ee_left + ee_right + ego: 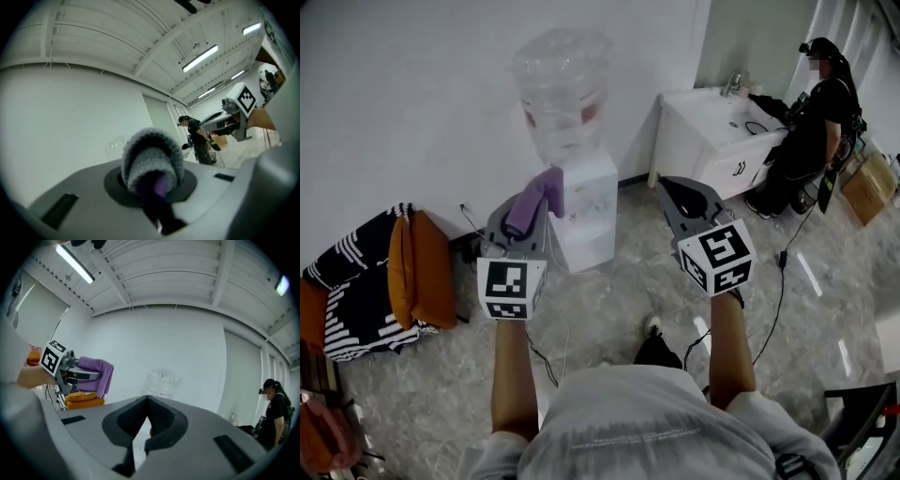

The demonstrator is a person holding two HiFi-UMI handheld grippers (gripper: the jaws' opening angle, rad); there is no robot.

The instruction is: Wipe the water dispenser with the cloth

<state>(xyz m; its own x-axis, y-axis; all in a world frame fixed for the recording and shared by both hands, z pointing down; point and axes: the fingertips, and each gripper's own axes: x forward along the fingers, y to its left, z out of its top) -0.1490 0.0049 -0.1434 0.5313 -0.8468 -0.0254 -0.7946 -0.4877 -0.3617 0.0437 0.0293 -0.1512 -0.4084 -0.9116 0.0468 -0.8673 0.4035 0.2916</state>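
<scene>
White wall and grey marbled floor (609, 309) frame the water dispenser (586, 216), which stands against the wall at 12 o'clock with a clear bottle (561, 89) on top. Left claw (521, 217), at 11 o'clock, pinches a purple cloth (534, 197) just beside the dispenser's left face; contact cannot be told. Right claw (682, 202), at 1 o'clock, is pressed together and holds nothing. Orange cushions (420, 270) lie at 9 o'clock.

Left claw (152, 187) clamped on cloth (152, 159)
</scene>
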